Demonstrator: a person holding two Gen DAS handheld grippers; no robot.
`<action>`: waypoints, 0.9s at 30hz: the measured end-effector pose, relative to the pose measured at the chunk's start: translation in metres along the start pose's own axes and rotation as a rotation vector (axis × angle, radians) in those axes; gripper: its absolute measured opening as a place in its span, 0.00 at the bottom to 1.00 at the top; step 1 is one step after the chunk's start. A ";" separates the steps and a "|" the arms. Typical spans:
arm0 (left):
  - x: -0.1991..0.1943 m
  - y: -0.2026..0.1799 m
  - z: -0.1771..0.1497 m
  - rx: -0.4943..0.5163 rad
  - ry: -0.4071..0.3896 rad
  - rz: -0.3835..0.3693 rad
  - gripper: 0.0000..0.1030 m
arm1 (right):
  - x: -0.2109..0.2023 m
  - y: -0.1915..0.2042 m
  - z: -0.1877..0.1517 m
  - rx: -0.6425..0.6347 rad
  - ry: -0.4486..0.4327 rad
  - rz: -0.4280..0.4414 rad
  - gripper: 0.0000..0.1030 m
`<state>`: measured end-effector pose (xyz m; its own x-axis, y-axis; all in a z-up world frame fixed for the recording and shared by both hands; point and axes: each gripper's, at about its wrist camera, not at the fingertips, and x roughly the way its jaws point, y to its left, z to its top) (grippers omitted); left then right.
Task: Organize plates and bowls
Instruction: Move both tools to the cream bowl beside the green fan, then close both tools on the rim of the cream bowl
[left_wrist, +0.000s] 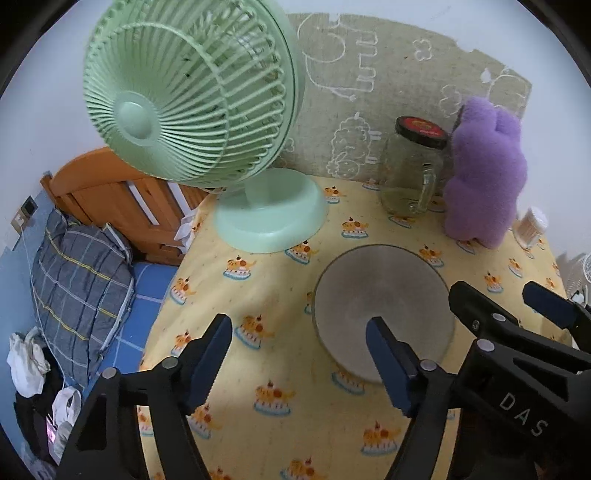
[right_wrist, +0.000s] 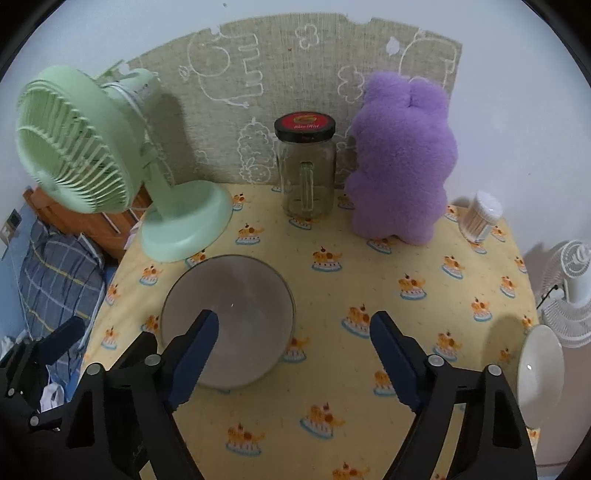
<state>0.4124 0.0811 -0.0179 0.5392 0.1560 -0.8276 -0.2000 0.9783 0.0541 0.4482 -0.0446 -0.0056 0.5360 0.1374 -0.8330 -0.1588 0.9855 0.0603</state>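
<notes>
A grey bowl (left_wrist: 384, 295) stands upright on the yellow cake-print tablecloth (left_wrist: 280, 295); the right wrist view shows the same bowl (right_wrist: 236, 295) left of centre. My left gripper (left_wrist: 299, 354) is open above the cloth with nothing between its fingers; its right finger (left_wrist: 391, 365) hangs in front of the bowl's near rim. My right gripper (right_wrist: 295, 350) is open and empty too, its left finger (right_wrist: 195, 354) in front of the bowl. A white bowl (right_wrist: 539, 369) sits at the table's right edge. Each gripper shows at the edge of the other's view.
Along the back stand a green desk fan (right_wrist: 110, 166), a glass jar mug with a black lid (right_wrist: 306, 170), a purple plush toy (right_wrist: 402, 158) and a tub of cotton swabs (right_wrist: 480, 218). A bed with a checked pillow (left_wrist: 74, 277) lies past the table's left edge. A white fan (right_wrist: 569, 291) stands to the right.
</notes>
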 end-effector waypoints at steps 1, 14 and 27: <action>0.006 -0.001 0.001 0.000 0.005 0.006 0.72 | 0.005 0.000 0.002 0.002 0.003 0.004 0.78; 0.062 -0.015 0.009 0.020 0.065 0.000 0.41 | 0.068 0.003 0.011 0.021 0.077 0.050 0.51; 0.079 -0.020 0.008 0.011 0.101 -0.030 0.23 | 0.085 0.006 0.013 0.014 0.109 0.032 0.21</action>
<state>0.4657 0.0754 -0.0800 0.4599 0.1122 -0.8808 -0.1753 0.9839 0.0338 0.5032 -0.0261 -0.0689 0.4375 0.1576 -0.8853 -0.1624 0.9822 0.0946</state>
